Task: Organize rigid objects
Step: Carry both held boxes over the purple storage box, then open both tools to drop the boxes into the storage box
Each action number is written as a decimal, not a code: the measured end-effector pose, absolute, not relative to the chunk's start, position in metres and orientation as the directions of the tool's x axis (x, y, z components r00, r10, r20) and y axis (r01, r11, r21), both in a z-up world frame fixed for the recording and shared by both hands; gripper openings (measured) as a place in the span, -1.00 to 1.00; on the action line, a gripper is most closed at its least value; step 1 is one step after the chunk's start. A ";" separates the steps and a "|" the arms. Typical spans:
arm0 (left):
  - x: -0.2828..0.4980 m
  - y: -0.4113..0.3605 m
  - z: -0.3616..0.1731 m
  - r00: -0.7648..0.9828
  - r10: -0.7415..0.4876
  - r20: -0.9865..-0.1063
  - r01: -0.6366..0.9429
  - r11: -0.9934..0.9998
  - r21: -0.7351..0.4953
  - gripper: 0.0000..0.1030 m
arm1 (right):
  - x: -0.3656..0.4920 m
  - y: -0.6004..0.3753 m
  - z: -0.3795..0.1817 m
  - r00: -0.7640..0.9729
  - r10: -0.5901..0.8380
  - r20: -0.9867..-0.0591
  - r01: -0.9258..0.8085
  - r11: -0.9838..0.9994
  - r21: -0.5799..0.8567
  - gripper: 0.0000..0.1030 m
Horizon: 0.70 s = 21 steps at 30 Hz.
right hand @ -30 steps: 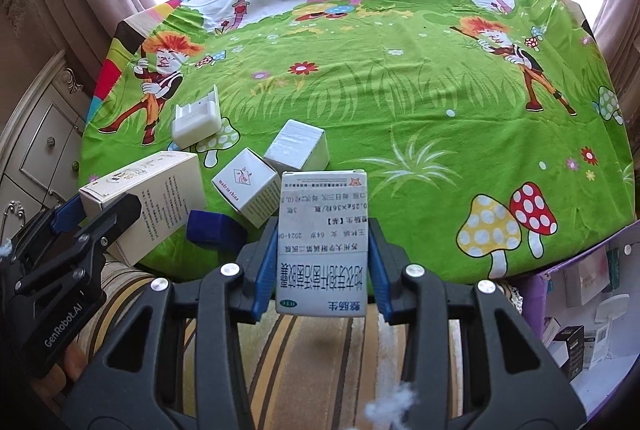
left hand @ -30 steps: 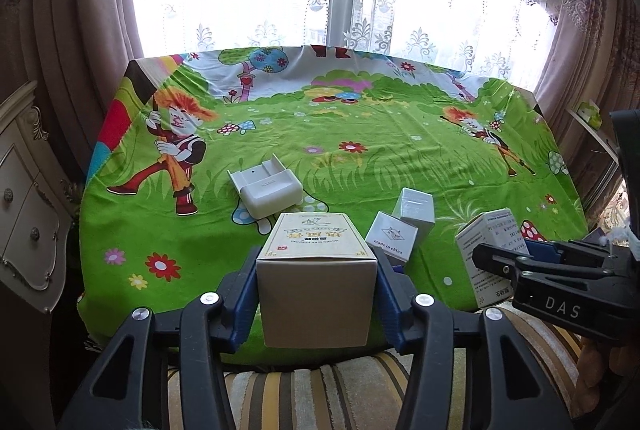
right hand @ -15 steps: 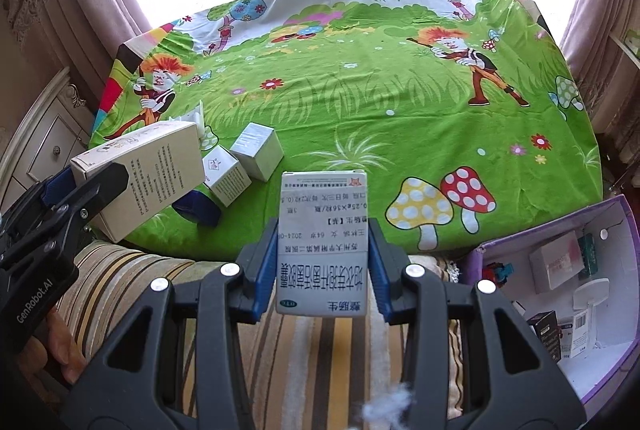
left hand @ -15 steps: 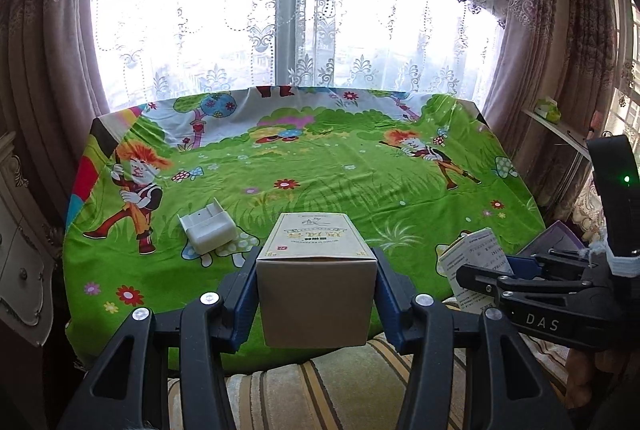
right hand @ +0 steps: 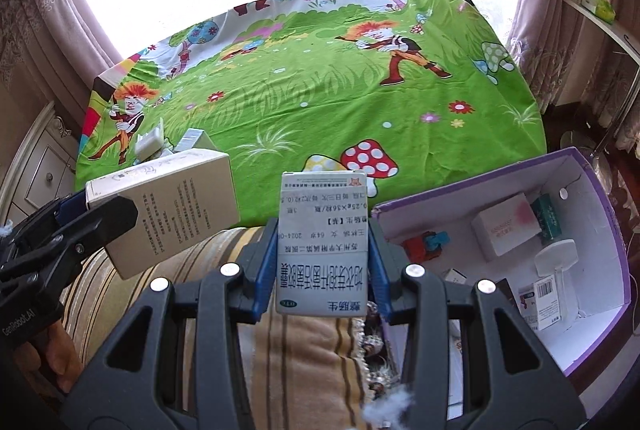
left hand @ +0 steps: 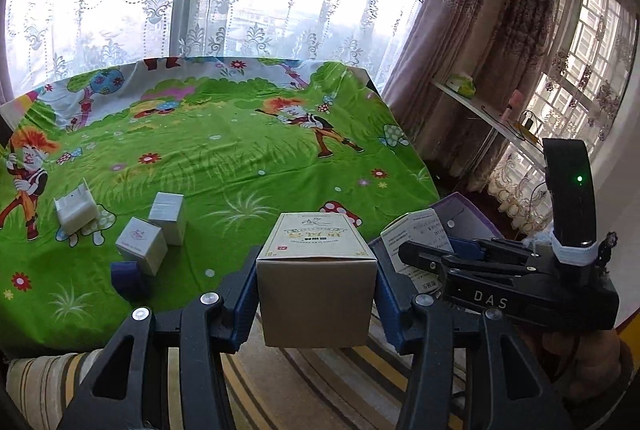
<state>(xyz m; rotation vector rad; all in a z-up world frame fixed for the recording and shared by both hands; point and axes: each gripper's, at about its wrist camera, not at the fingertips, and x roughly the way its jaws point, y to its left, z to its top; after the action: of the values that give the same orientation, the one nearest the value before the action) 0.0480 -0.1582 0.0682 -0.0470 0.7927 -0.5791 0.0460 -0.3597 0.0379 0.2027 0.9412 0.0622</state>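
Note:
My left gripper [left hand: 316,270] is shut on a tan cardboard box [left hand: 316,294] with a gold label, held in the air over a striped cushion; the box also shows in the right wrist view [right hand: 168,214]. My right gripper [right hand: 323,242] is shut on a white medicine box [right hand: 323,242] with Chinese print, held beside a purple storage box [right hand: 600,198] at the right. That medicine box shows at the right of the left wrist view [left hand: 420,242]. Two small white boxes [left hand: 166,216] [left hand: 140,246], a white plastic piece [left hand: 74,208] and a dark blue block [left hand: 128,278] lie on the table.
The table wears a green cartoon cloth [left hand: 240,158]. The purple box holds several small boxes, a red-blue toy [right hand: 426,244] and a white part [right hand: 558,256]. A striped cushion [right hand: 312,358] lies below both grippers. A white cabinet [right hand: 44,166] stands at the left.
Both grippers have swung to the right with their boxes held. The purple box has come fully into the right wrist view, and the table items have slid to the left.

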 end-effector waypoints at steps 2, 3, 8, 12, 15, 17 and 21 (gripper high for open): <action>0.044 -0.174 0.067 0.519 -0.538 -0.664 0.503 0.820 -0.271 0.01 | 0.041 -0.377 0.037 0.593 0.119 -0.796 0.069 0.978 0.198 -0.13; 0.042 -0.182 0.067 0.501 -0.551 -0.667 0.517 0.809 -0.280 0.01 | 0.038 -0.386 0.037 0.593 0.110 -0.797 0.087 0.976 0.199 -0.13; 0.032 -0.215 0.062 0.416 -0.604 -0.680 0.569 0.756 -0.323 0.01 | 0.026 -0.429 0.032 0.589 0.058 -0.806 0.171 0.966 0.195 -0.12; 0.029 -0.235 0.056 0.358 -0.630 -0.689 0.592 0.724 -0.354 0.01 | 0.015 -0.458 0.029 0.587 0.023 -0.809 0.235 0.952 0.198 -0.12; 0.027 -0.246 0.054 0.328 -0.649 -0.686 0.607 0.701 -0.373 0.02 | 0.007 -0.476 0.029 0.591 0.005 -0.807 0.272 0.940 0.204 -0.11; 0.026 -0.252 0.054 0.315 -0.658 -0.684 0.610 0.693 -0.385 0.06 | 0.003 -0.485 0.031 0.593 -0.014 -0.805 0.293 0.935 0.200 -0.10; 0.022 -0.258 0.056 0.311 -0.658 -0.686 0.634 0.681 -0.366 0.36 | -0.001 -0.496 0.035 0.598 -0.042 -0.800 0.322 0.927 0.192 0.30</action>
<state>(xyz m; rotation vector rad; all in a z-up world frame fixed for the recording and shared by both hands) 0.0216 -0.2582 0.0556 -0.0300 0.9201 -0.8529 -0.0012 -0.4958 0.0348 0.3346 0.9092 -0.2158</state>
